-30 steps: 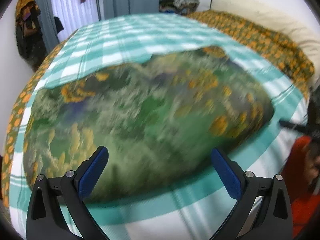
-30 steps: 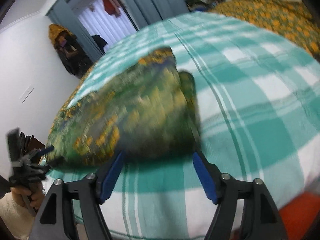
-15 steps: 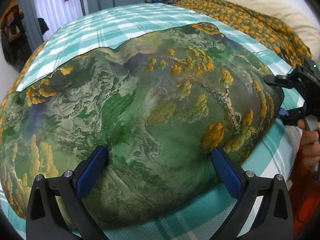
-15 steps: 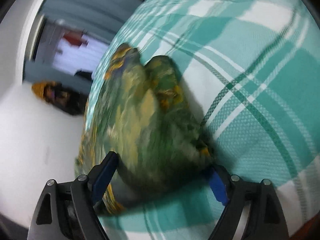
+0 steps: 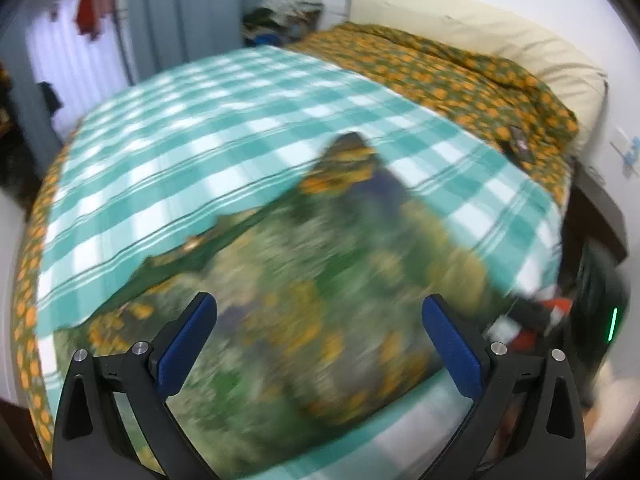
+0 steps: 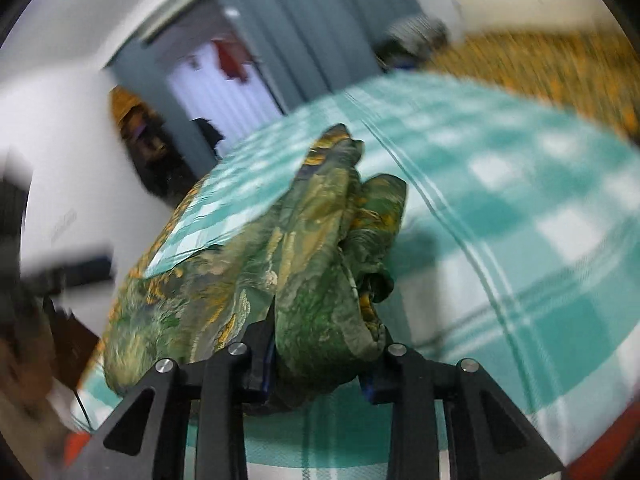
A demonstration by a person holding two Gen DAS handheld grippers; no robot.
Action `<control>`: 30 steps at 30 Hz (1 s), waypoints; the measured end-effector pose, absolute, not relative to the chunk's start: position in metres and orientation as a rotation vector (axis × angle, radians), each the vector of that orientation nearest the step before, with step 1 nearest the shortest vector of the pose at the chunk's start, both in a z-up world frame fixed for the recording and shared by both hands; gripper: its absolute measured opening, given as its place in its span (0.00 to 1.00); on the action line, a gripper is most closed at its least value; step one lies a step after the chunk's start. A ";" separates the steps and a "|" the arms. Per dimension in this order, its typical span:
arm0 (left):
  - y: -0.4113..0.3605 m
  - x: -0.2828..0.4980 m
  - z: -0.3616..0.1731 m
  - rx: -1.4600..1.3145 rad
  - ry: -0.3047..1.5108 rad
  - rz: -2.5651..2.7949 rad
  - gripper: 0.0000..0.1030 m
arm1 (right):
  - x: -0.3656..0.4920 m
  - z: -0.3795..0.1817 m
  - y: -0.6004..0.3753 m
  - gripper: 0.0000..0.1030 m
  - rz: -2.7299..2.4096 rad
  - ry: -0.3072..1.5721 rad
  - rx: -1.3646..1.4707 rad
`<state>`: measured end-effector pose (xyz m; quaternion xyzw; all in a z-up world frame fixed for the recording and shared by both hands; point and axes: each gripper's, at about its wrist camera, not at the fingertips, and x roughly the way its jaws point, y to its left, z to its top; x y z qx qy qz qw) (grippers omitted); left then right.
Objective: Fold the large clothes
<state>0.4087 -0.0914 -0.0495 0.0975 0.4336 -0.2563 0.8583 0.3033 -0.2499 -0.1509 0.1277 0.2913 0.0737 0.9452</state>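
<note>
Two grippers work over one garment on a bed. Nearest in the right wrist view, the right gripper (image 6: 320, 364) has its jaws closing on a bunched corner of the green printed cloth (image 6: 320, 264), which fills the gap between the blue pads and spills upward in thick folds; the fabric is pinched and lifted off the bedding there. From that bunch the cloth (image 5: 304, 312) trails down to the left and lies draped over the near part of the bed, its print a mix of green, grey and orange patches. In the left wrist view the left gripper (image 5: 320, 348) hangs above the same cloth with its jaws spread wide and nothing between the pads; the fabric below it is blurred, with one peak of it raised toward the right. Under the garment lies a teal and white checked sheet (image 5: 224, 128) that covers most of the bed. Beyond the sheet, toward the far right, an orange-flowered dark blanket (image 5: 460, 76) lies rumpled, and a cream pillow (image 5: 500, 36) lies between it and the white wall. A small heap of clothes (image 5: 284, 12) sits at the far corner of the bed. Farthest back hang grey-blue curtains (image 5: 192, 12), with a bright window and a red garment (image 5: 88, 8) hanging to their left.
</note>
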 end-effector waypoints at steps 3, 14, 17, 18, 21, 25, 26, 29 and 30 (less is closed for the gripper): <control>-0.125 0.424 -0.051 0.222 1.012 -0.606 0.99 | 0.293 -0.134 -0.219 0.30 0.169 0.530 0.098; -0.159 0.430 -0.085 0.552 1.062 -0.474 0.48 | 0.250 -0.120 -0.159 0.30 0.273 0.384 -0.262; -0.144 0.429 -0.081 0.506 1.064 -0.489 0.32 | 0.251 -0.120 -0.165 0.32 0.281 0.404 -0.230; -0.140 0.428 -0.078 0.499 1.055 -0.486 0.31 | 0.251 -0.120 -0.167 0.35 0.286 0.406 -0.219; -0.122 0.434 -0.067 0.464 1.043 -0.471 0.29 | 0.242 -0.116 -0.170 0.48 0.336 0.379 -0.181; -0.078 0.451 -0.056 0.375 1.052 -0.435 0.28 | 0.229 -0.115 -0.171 0.53 0.400 0.356 -0.143; -0.069 0.453 -0.055 0.357 1.056 -0.424 0.28 | 0.228 -0.115 -0.172 0.53 0.408 0.357 -0.135; -0.030 0.458 -0.056 0.287 1.077 -0.384 0.28 | 0.231 -0.117 -0.174 0.53 0.414 0.374 -0.109; -0.017 0.459 -0.056 0.262 1.083 -0.373 0.28 | 0.234 -0.118 -0.176 0.53 0.412 0.385 -0.095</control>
